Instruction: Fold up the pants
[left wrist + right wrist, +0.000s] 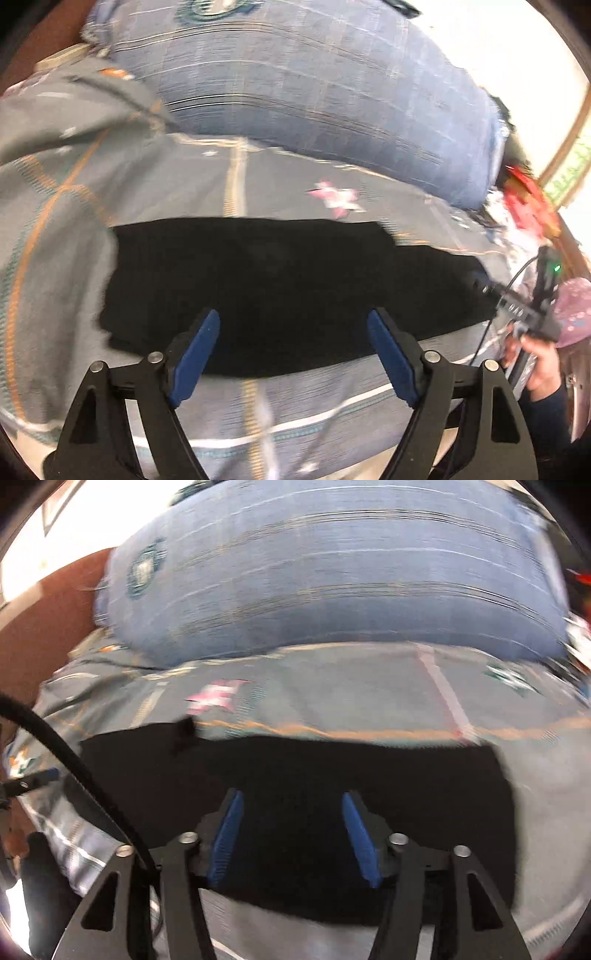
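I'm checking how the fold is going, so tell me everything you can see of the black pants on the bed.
The black pants look like plain dark soft cloth, lying flat as a wide, roughly rectangular folded bundle on the grey patterned bedspread, in front of a blue checked pillow. No seams or pockets can be made out; the frames are blurred. The left tongs and right tongs stand open above them, gripping nothing.

Both wrist cameras look steeply down, close over the black pants (280, 288) on the bed (55, 229); both share the blue pillow (332, 590) behind the pants.
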`<state>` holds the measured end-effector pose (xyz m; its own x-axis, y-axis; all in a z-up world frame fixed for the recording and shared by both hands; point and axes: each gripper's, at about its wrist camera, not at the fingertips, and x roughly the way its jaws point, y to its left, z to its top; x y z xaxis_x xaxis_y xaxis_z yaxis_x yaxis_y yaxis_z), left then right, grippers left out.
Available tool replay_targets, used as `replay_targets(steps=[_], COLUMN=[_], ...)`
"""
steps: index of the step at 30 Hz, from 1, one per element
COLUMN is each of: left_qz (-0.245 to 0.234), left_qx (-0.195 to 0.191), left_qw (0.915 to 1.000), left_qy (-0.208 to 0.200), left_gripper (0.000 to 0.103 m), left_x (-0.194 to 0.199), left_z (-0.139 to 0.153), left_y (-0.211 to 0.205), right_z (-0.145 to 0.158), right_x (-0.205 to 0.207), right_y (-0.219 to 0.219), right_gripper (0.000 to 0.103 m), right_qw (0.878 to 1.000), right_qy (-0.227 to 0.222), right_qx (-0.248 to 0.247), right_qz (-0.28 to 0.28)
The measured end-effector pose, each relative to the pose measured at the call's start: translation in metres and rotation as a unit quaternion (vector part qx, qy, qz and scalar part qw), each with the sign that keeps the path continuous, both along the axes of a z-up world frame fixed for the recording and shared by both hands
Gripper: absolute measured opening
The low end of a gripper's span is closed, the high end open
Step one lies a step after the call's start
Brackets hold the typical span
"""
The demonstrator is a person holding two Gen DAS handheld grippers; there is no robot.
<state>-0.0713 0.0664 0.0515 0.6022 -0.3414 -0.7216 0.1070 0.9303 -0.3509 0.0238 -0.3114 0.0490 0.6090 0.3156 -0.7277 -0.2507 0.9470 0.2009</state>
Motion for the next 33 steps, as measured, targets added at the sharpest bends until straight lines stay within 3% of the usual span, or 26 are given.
replay_targets(steps=[5, 8, 15, 18, 20, 21, 22, 24, 28, 30, 33], left_qz=[-0.057, -0.091, -0.152, -0.164, -0.168, -0.171, -0.174, -0.174, -0.175, -0.177, -0.181], left_qx=[-0.011, -0.018, -0.006, -0.007, -0.004, 0.0, 0.005, 0.015, -0.004, -0.009, -0.013], left_qw=[0.9983, 0.9956, 0.9883, 0.9863, 0.9854, 0.9848, 0.9844, 0.9843, 0.9844, 0.9841, 0.9834], left_qy=[0.004, 0.014, 0.004, 0.016, 0.027, 0.029, 0.028, 0.024, 0.021, 0.013, 0.004], left_gripper=[0.085, 0.086, 0.086, 0.087, 0.087, 0.087, 0.087, 0.087, 0.087, 0.087, 0.087], left_x=[0.019, 0.036, 0.075, 0.092, 0.098, 0.099, 0.099, 0.096, 0.088, 0.083, 0.079], left_z=[-0.002, -0.009, -0.013, -0.022, -0.031, -0.035, -0.037, -0.037, -0.027, -0.019, -0.013], left_y=[-0.053, -0.086, -0.159, -0.181, -0.192, -0.197, -0.199, -0.203, -0.195, -0.191, -0.19], right_z=[-0.008, -0.013, -0.019, -0.027, -0.028, -0.028, -0.026, -0.019, 0.007, 0.01, -0.001], right_x=[-0.012, -0.008, 0.018, 0.03, 0.033, 0.034, 0.033, 0.026, 0.003, -0.004, -0.002], right_y=[-0.071, -0.106, -0.112, -0.107, -0.104, -0.105, -0.106, -0.105, -0.107, -0.11, -0.109], right_gripper=[0.064, 0.064, 0.064, 0.041, 0.033, 0.019, 0.013, 0.01, 0.01, 0.01, 0.012], right_qw=[0.995, 0.989, 0.991, 0.992, 0.993, 0.994, 0.994, 0.995, 0.994, 0.995, 0.995], right_qy=[0.018, 0.029, 0.026, 0.032, 0.023, 0.021, 0.017, 0.008, -0.028, -0.022, -0.005], right_qx=[-0.006, 0.021, -0.03, -0.039, -0.051, -0.049, -0.047, -0.038, -0.037, -0.021, -0.035], right_qz=[-0.094, -0.144, -0.131, -0.112, -0.101, -0.099, -0.1, -0.097, -0.097, -0.093, -0.099])
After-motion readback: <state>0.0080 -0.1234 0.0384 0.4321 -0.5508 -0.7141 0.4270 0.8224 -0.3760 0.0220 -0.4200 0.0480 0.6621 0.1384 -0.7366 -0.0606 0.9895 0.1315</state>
